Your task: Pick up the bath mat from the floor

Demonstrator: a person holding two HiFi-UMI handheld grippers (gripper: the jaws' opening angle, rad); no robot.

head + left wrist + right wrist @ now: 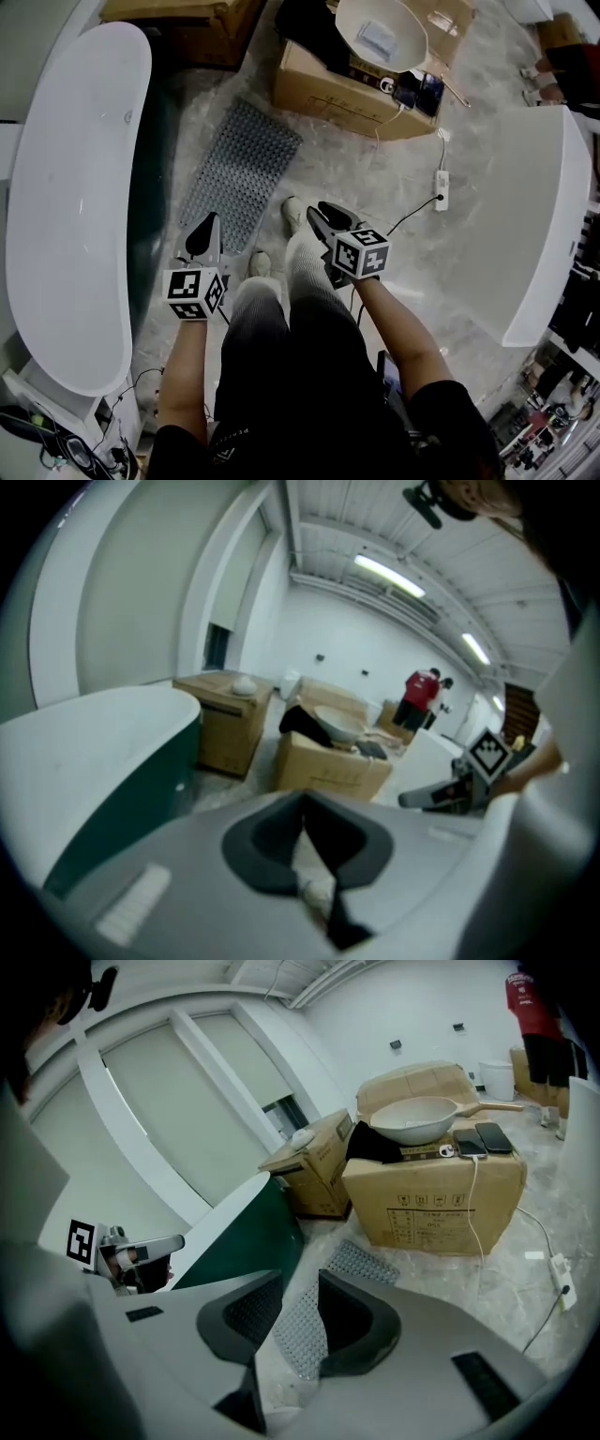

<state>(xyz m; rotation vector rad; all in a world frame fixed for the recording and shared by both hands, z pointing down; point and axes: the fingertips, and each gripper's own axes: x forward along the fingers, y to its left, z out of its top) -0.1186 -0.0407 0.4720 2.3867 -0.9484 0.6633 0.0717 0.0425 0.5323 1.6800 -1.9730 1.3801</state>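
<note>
The grey studded bath mat (242,169) lies flat on the floor beside the bathtub; in the right gripper view the bath mat (366,1262) shows beyond and between the jaws, far below. My left gripper (207,228) is held high over the mat's near end, its jaws shut with nothing in them; in its own view the left gripper (302,803) has its tips together. My right gripper (321,216) hangs to the right of the mat, above the person's leg. The right gripper (300,1279) stands open, its jaws apart and gripping nothing.
A long white bathtub (75,187) runs along the left. A cardboard box (337,89) carrying a white basin (380,33) stands past the mat. A power strip (441,190) and cable lie on the floor; a white tub (539,216) is at right. The person's shoes (293,214) are by the mat.
</note>
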